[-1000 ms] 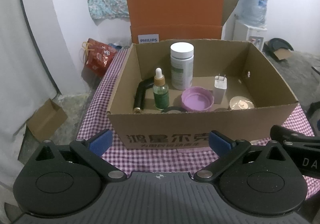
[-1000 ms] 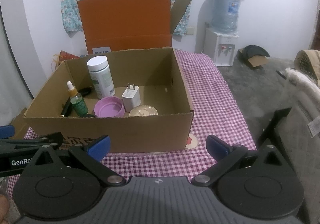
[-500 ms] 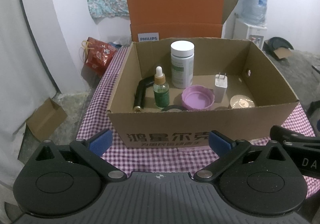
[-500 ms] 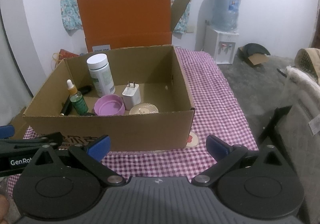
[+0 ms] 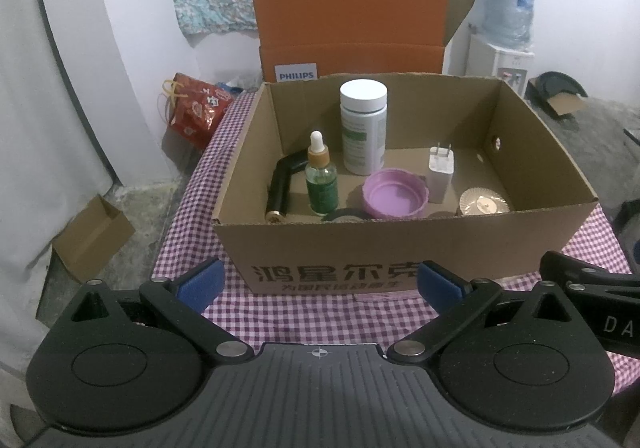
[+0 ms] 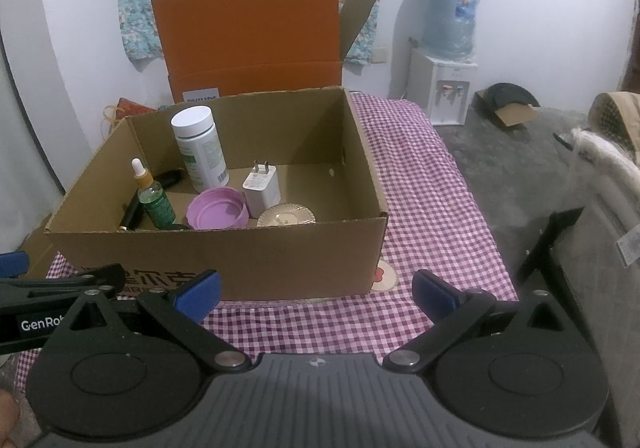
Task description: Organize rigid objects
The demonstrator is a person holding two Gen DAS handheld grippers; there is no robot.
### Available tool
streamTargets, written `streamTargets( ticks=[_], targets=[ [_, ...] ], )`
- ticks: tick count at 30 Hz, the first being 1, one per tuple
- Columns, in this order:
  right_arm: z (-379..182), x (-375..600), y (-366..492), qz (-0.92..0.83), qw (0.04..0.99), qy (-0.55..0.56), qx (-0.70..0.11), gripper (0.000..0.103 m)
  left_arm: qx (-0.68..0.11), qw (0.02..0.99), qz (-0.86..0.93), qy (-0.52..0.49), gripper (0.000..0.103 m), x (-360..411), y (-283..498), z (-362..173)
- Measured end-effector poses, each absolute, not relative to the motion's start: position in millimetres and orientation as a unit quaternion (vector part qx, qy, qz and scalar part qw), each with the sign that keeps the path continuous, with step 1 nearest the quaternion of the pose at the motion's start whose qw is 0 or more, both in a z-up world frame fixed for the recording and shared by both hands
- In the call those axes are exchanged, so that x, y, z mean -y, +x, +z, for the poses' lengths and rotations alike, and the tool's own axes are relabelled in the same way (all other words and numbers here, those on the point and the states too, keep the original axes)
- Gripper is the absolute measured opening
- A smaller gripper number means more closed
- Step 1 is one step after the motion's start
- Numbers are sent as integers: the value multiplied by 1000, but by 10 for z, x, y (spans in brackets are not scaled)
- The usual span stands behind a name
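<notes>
A dark ring-shaped object (image 5: pixel 345 215) is mostly hidden behind the cardboard box's (image 5: pixel 400 248) front wall.

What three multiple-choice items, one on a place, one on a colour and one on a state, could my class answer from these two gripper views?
1. Where does the dropper bottle stand?
A. inside the cardboard box
B. on the checked cloth
C. on the floor

2. What colour is the lid lying in the box?
A. orange
B. purple
C. black

3. How are the left gripper and the right gripper?
A. both shut on a bottle
B. one open, one shut
C. both open, holding nothing

Answers: 1 A, it stands upright between the box walls; 2 B, its cup-like inside shows purple; 3 C, each view shows blue pads wide apart with nothing between.
</notes>
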State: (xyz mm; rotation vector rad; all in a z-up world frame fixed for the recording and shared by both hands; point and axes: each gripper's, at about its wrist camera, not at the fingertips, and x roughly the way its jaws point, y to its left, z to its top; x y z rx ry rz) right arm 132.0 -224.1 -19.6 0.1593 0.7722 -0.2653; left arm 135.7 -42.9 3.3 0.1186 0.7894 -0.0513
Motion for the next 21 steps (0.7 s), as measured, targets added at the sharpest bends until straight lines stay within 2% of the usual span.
streamTargets(
  ticks=[21],
  targets=[
    [-189,2238,1320,-129,915,77,-375,103,-384,921,-25,58,103,428,1366,43]
  ],
)
